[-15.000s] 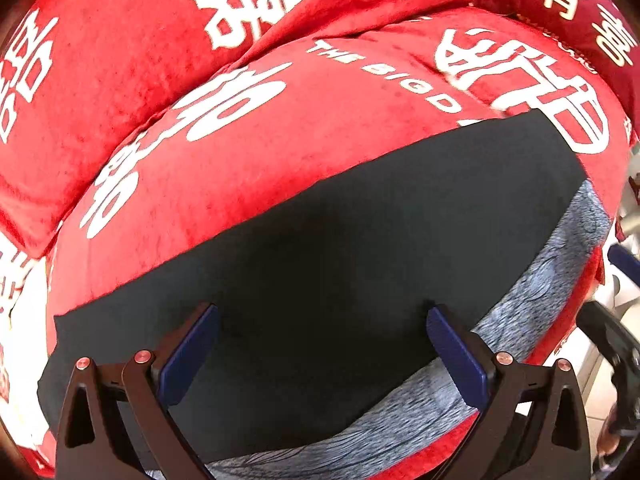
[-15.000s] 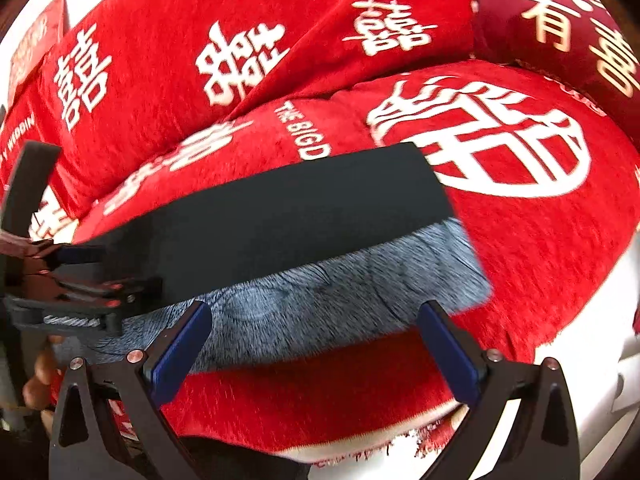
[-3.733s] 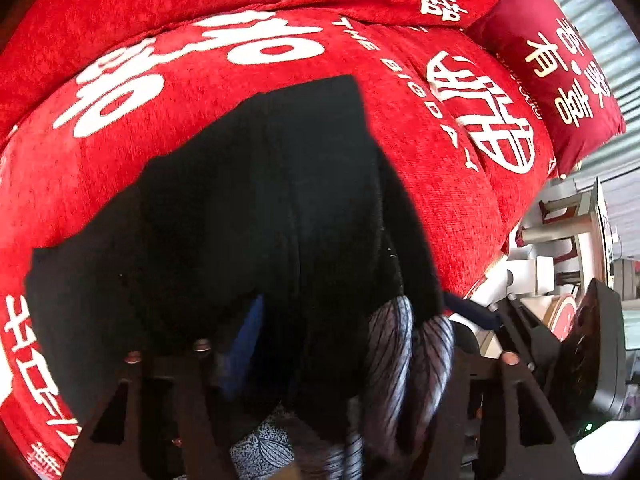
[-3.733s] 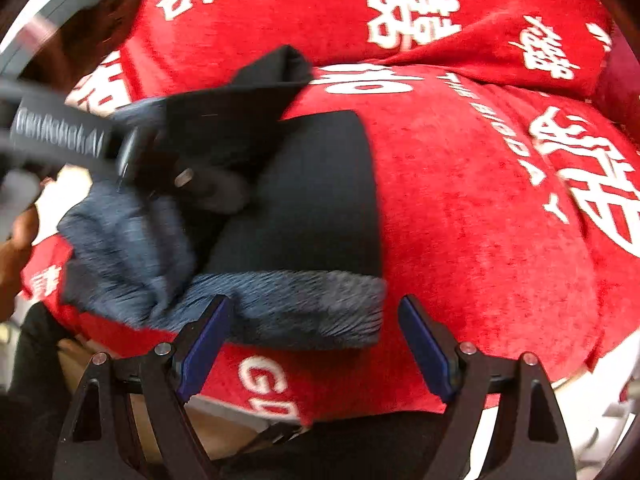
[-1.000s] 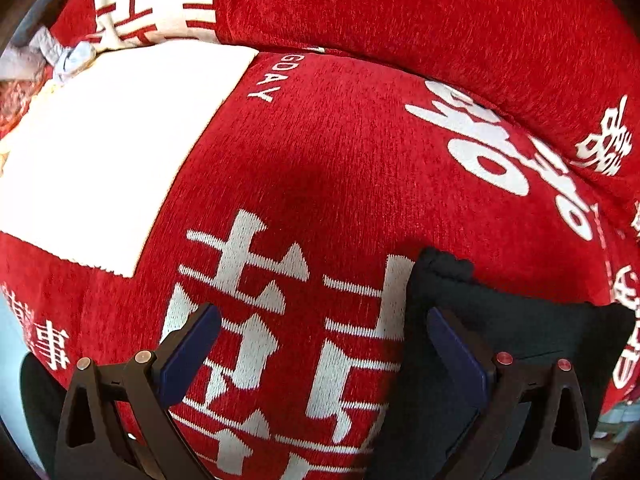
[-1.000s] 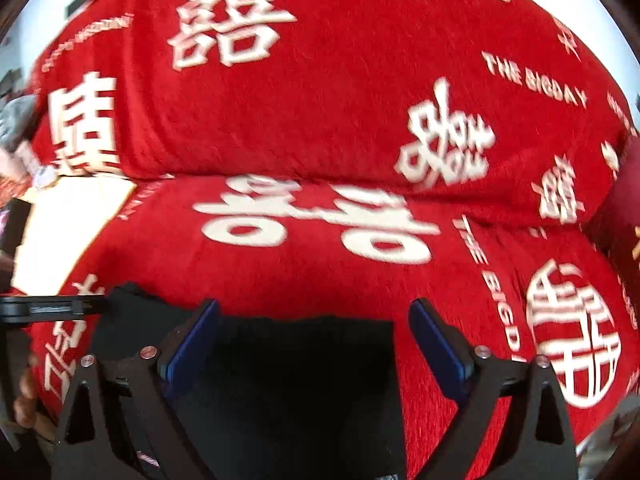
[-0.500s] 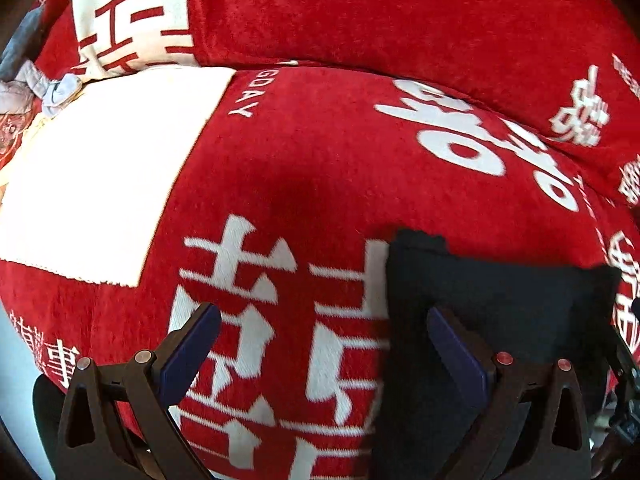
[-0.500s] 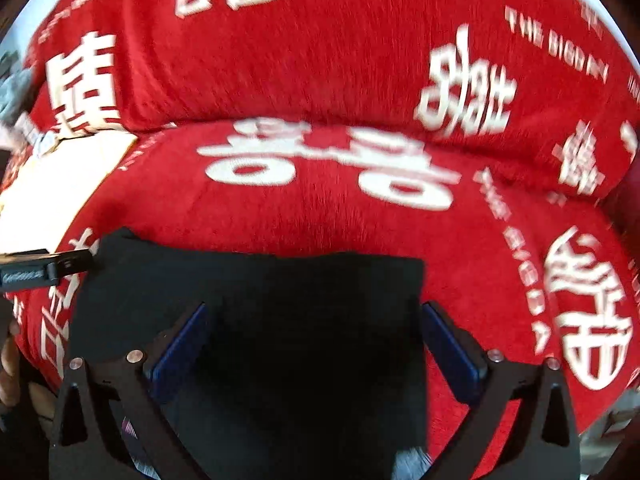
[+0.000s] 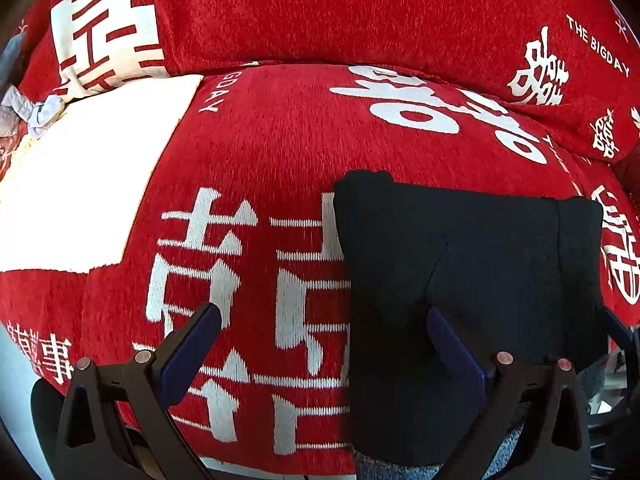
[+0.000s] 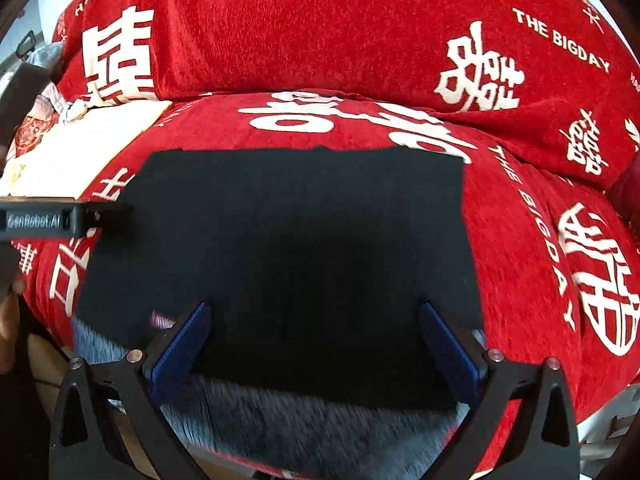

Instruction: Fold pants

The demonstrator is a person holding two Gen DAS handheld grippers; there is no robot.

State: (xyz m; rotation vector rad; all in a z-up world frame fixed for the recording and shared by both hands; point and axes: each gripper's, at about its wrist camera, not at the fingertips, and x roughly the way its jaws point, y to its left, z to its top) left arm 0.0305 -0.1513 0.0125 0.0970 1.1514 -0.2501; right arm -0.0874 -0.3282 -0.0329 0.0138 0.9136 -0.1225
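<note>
Black pants (image 10: 304,248) folded into a flat rectangle, grey fuzzy lining showing along near edge, lying on red sofa cushion (image 10: 520,240).

So the base here is a sofa seat (image 10: 360,128) under a red cover with big white characters and "THE BIGDAY" lettering. The folded black pants (image 10: 304,248) lie flat on it, grey lining showing at the near edge, and a white patch (image 9: 80,184) is off to the left.
</note>
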